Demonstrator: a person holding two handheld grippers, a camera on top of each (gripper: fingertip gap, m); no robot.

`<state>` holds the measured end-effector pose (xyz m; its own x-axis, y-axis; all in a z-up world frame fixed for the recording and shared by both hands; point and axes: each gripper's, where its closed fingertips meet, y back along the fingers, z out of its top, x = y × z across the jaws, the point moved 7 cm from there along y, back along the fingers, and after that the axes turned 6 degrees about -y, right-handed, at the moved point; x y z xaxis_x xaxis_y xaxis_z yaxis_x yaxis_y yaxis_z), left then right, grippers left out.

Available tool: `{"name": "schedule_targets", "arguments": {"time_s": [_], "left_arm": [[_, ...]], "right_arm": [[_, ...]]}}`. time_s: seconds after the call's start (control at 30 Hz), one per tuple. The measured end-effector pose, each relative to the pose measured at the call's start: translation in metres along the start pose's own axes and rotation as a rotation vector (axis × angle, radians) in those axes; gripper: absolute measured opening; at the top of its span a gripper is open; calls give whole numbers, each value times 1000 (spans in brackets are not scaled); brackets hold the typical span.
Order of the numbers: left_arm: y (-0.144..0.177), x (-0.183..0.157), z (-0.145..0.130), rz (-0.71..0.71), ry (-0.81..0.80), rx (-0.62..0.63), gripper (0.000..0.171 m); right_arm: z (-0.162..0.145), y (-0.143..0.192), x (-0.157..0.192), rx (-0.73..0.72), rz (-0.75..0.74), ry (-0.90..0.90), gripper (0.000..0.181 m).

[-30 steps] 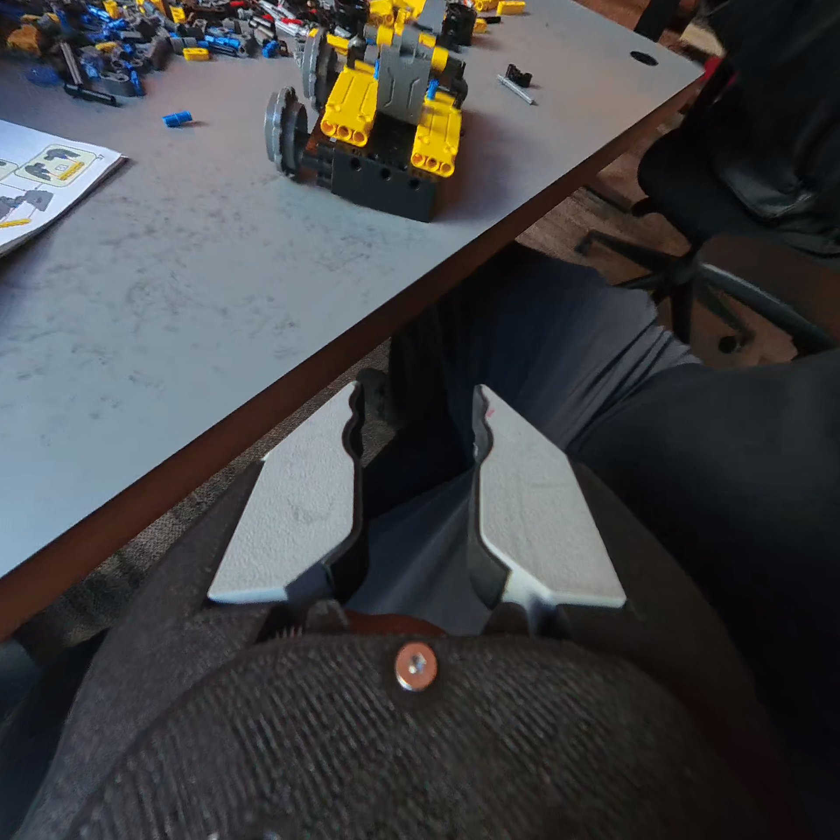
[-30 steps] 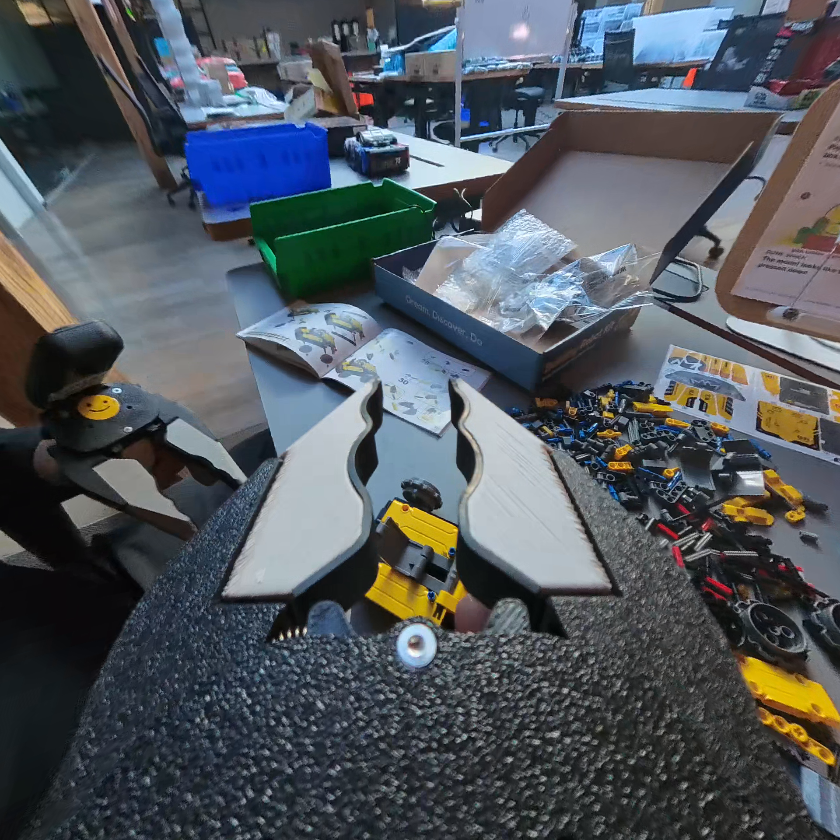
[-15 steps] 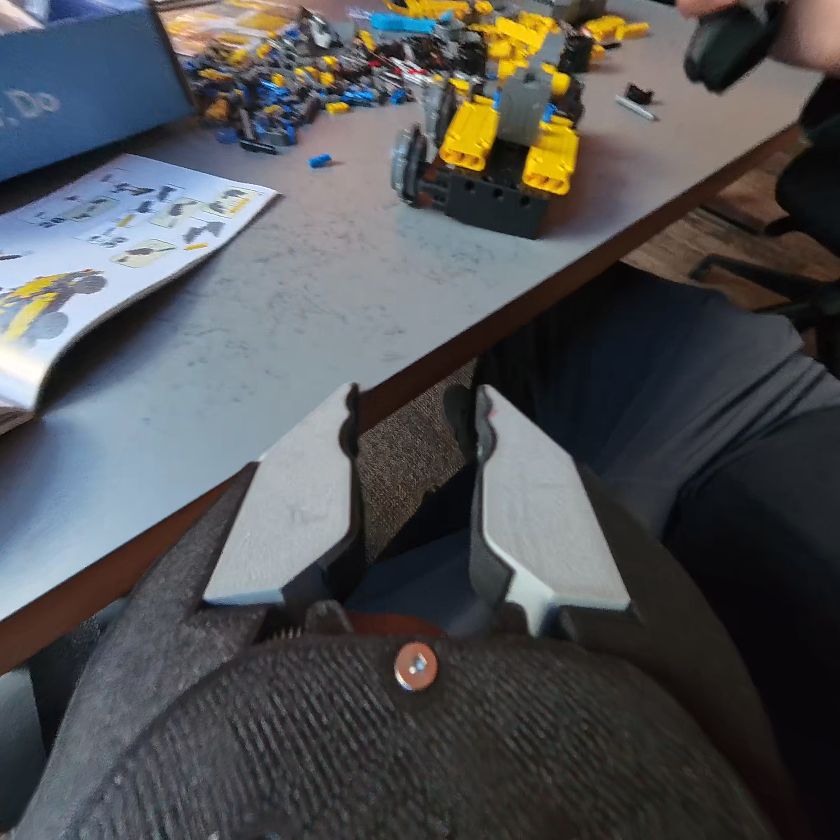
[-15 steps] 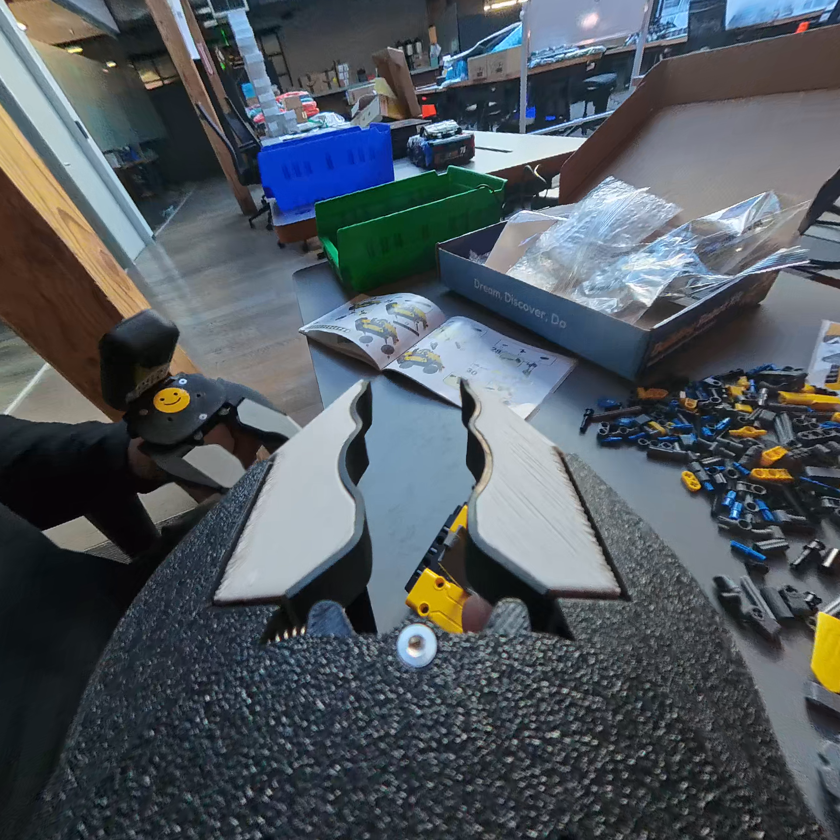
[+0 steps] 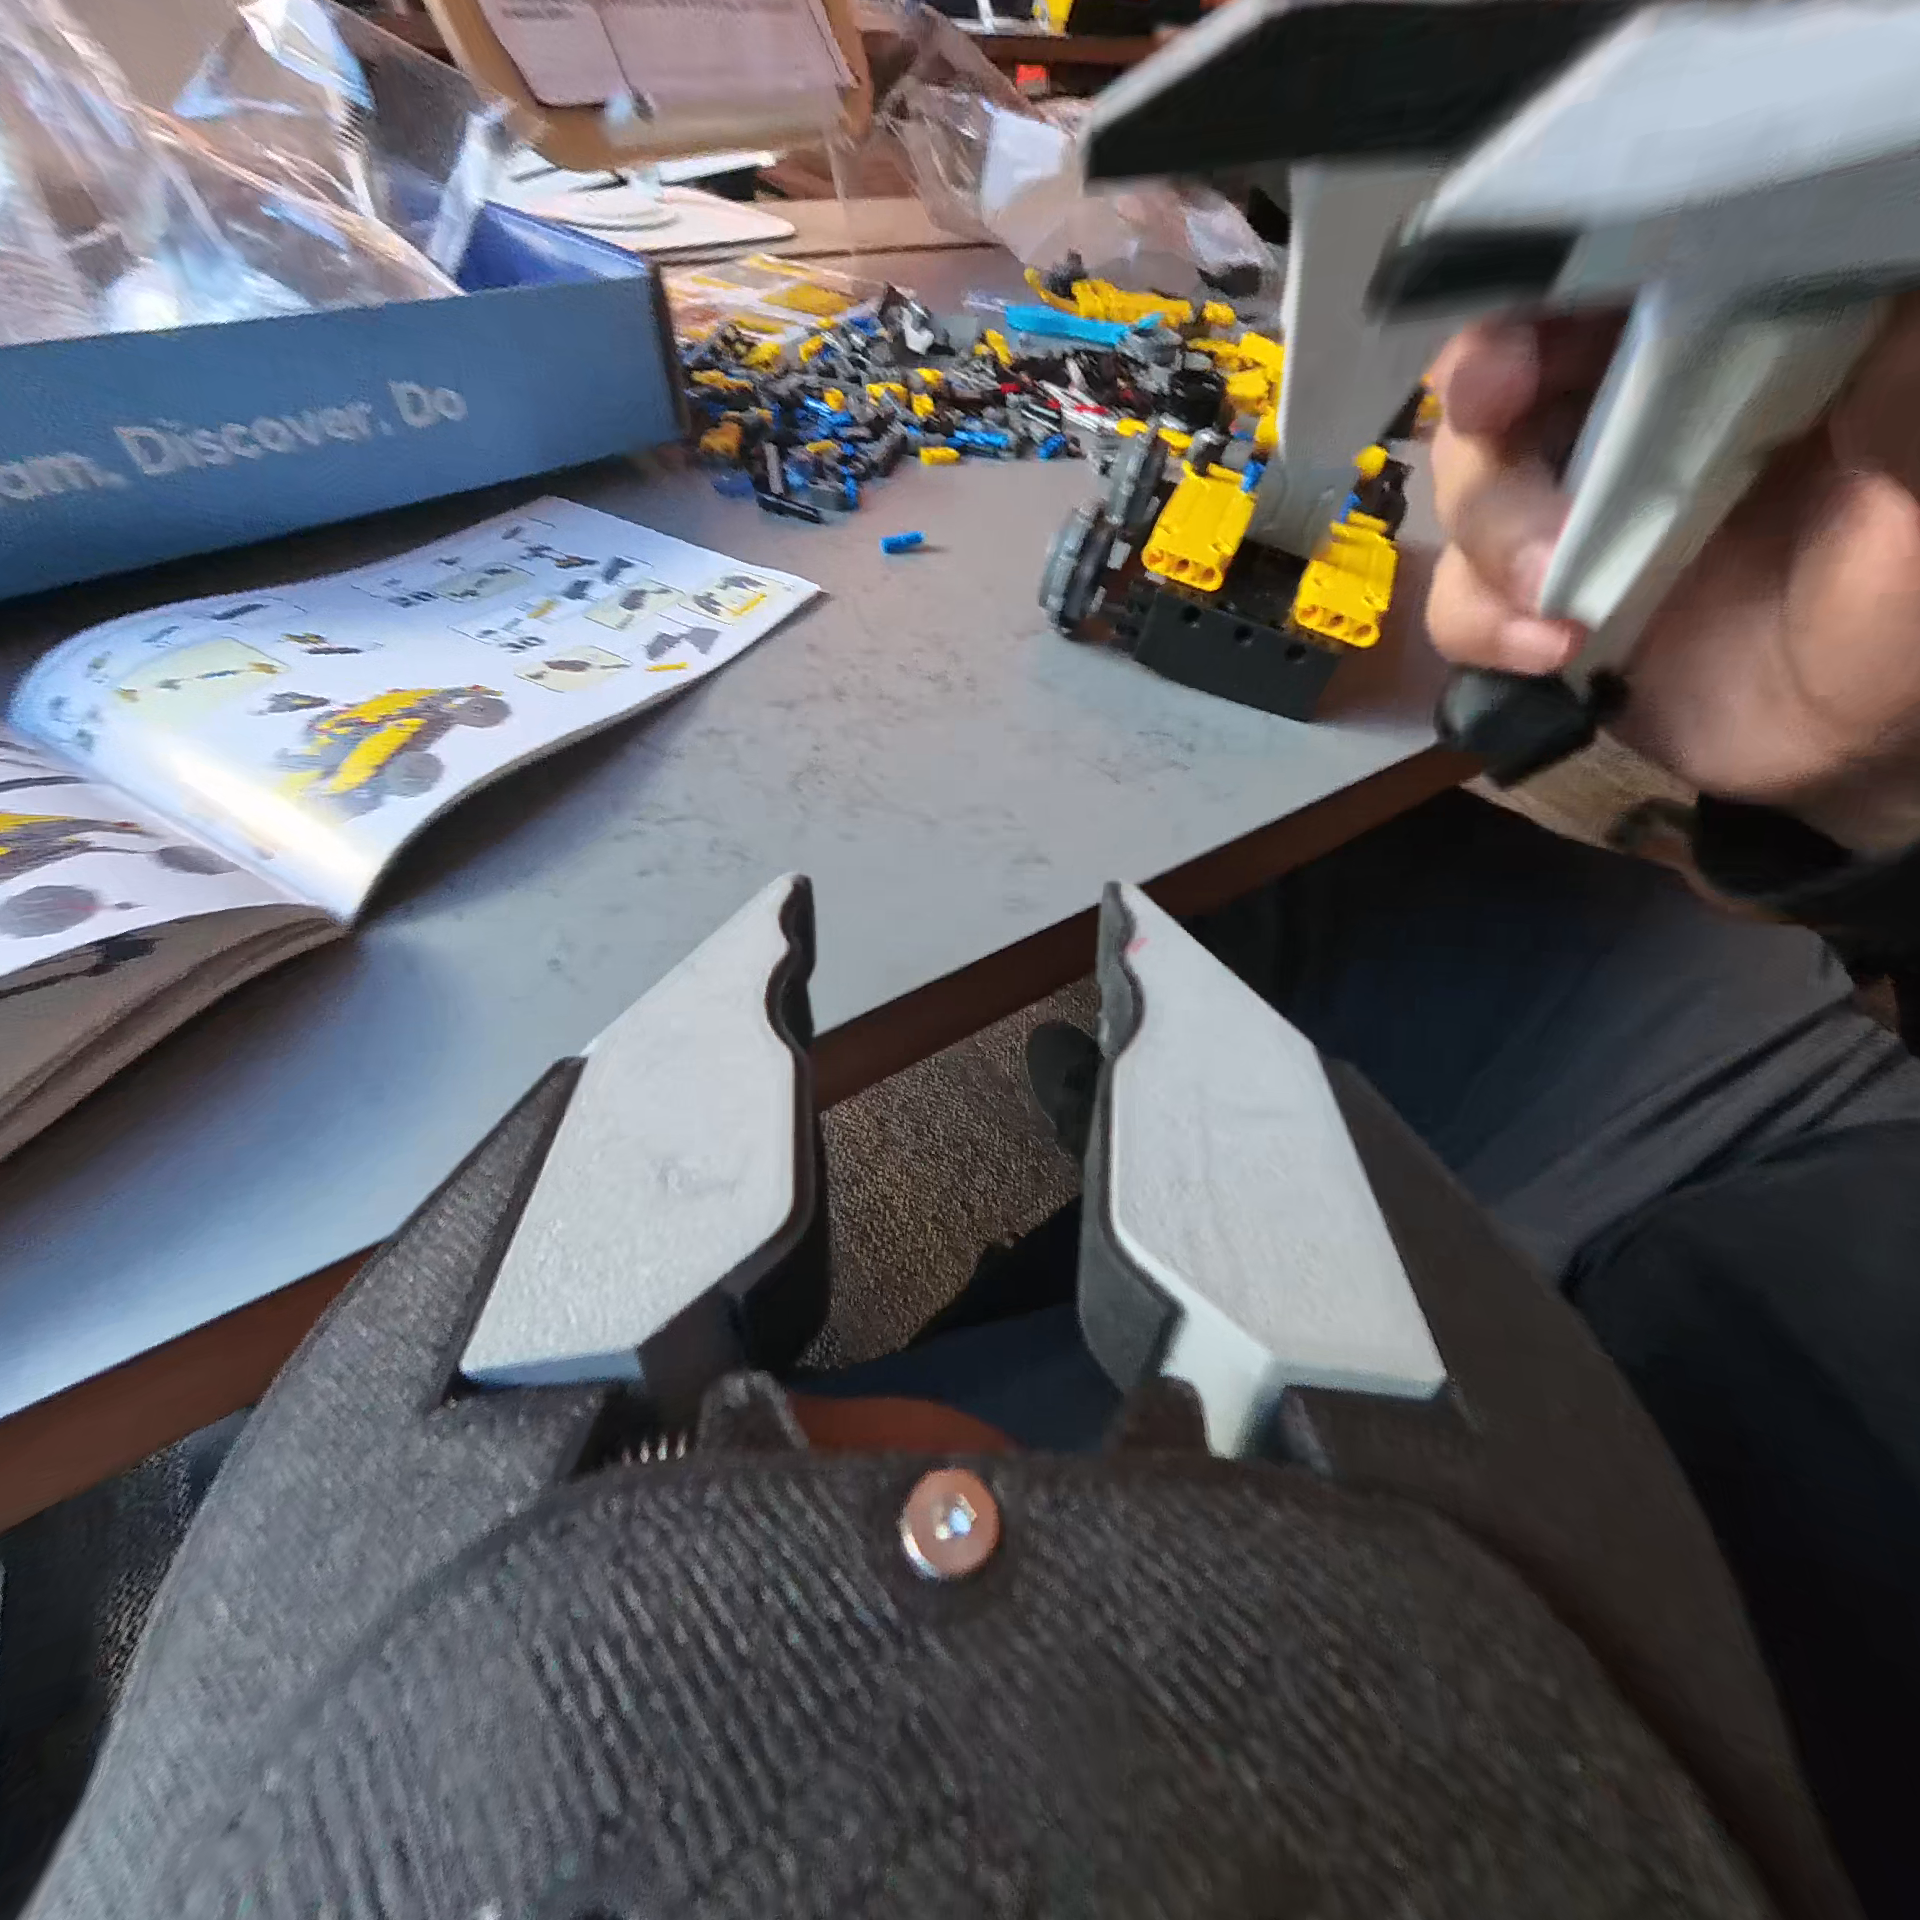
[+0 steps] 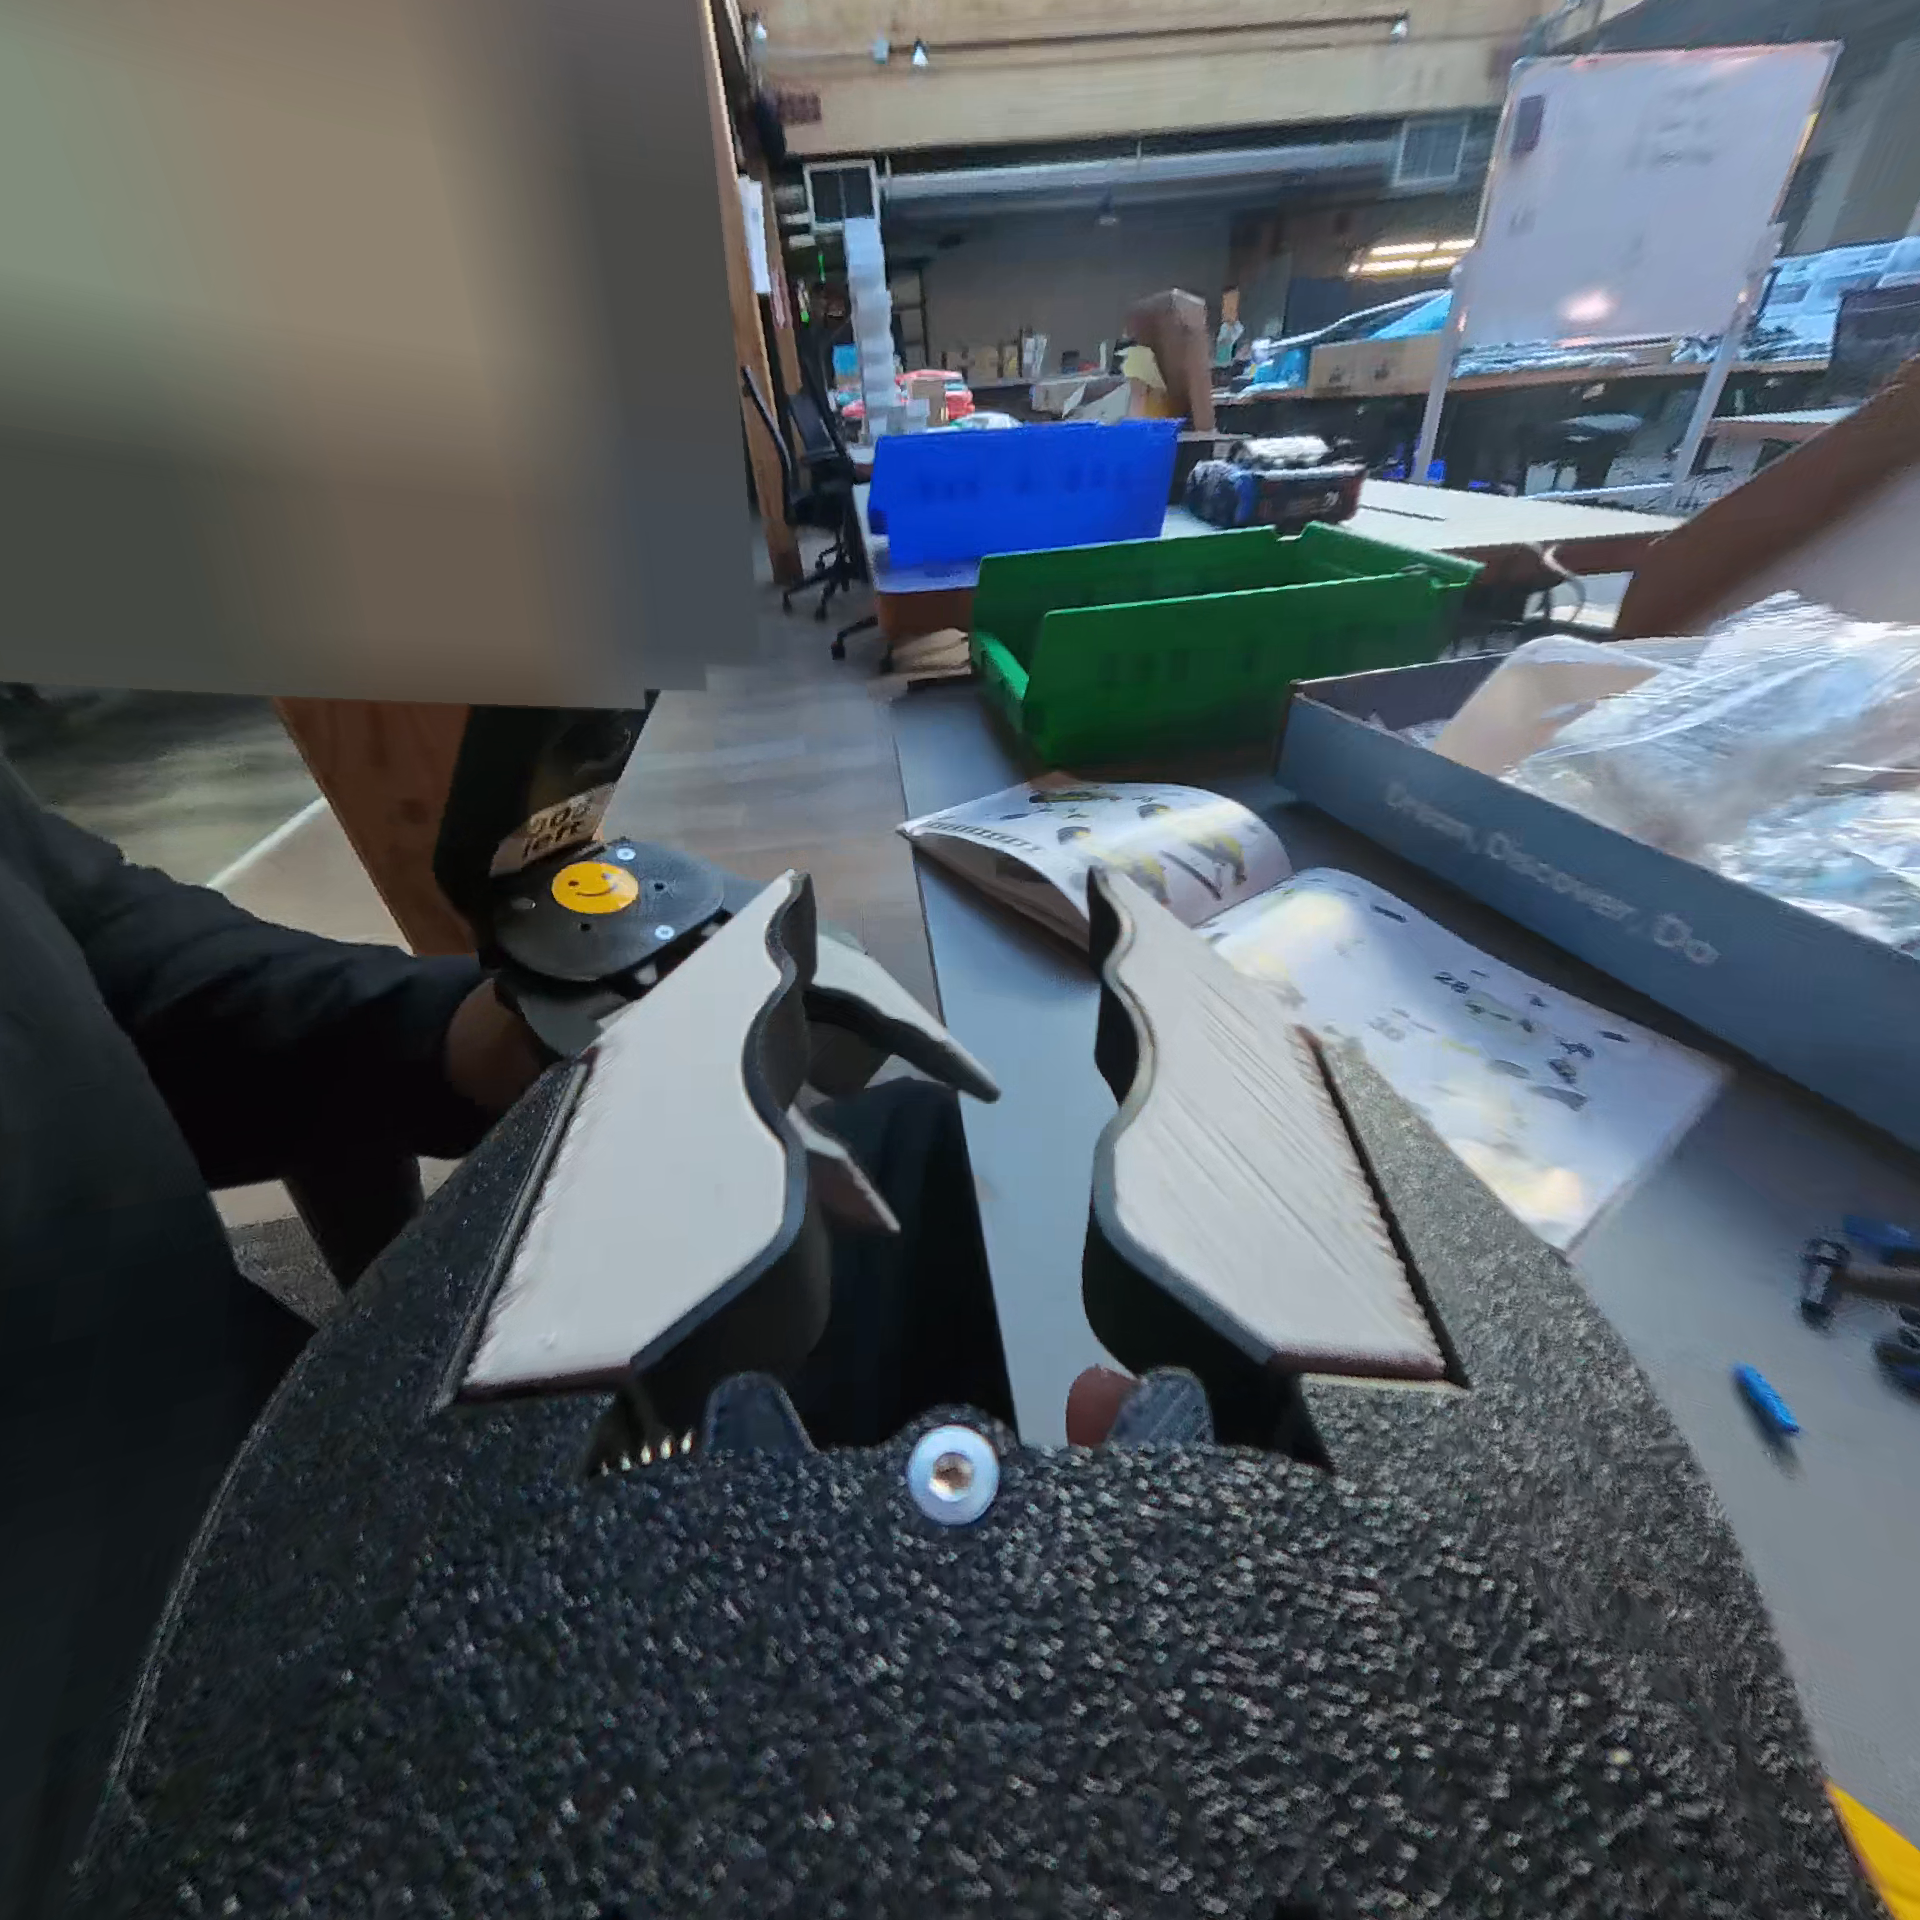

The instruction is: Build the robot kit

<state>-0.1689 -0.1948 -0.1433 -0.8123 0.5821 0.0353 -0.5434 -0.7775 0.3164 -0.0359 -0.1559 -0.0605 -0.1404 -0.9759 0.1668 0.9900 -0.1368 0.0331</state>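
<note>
My left gripper (image 5: 956, 914) is open and empty, held just below and in front of the grey table's near edge (image 5: 987, 997). A yellow and black brick vehicle (image 5: 1226, 582) stands on the table near that edge. My right gripper (image 6: 948, 904) is open and empty above the table's corner. It points toward the left gripper (image 6: 613, 935), which a hand in a dark sleeve holds. In the left wrist view the right gripper (image 5: 1662, 260), blurred and held in a hand, hangs at the top right above the vehicle.
An open instruction booklet (image 5: 395, 675) lies on the table (image 6: 1039, 1143), also in the right wrist view (image 6: 1403, 1018). A blue box (image 6: 1558, 894) holds plastic bags. Loose bricks (image 5: 935, 384) lie behind the vehicle. A green bin (image 6: 1195, 634) and a blue bin (image 6: 1018, 488) stand farther off.
My right gripper has swung left, off the vehicle, and its jaws have spread wider. My left gripper has tilted up toward the table, and the right gripper has come into its view.
</note>
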Motion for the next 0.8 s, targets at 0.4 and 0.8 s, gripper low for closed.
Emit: {"name": "schedule_targets", "arguments": {"time_s": [0.4, 0.8], "left_arm": [[47, 89, -2, 282, 274, -120, 43], [79, 118, -8, 432, 291, -103, 41]], "right_arm": [[-3, -141, -30, 184, -128, 35, 24], [-71, -223, -53, 715, -81, 65, 0]]}}
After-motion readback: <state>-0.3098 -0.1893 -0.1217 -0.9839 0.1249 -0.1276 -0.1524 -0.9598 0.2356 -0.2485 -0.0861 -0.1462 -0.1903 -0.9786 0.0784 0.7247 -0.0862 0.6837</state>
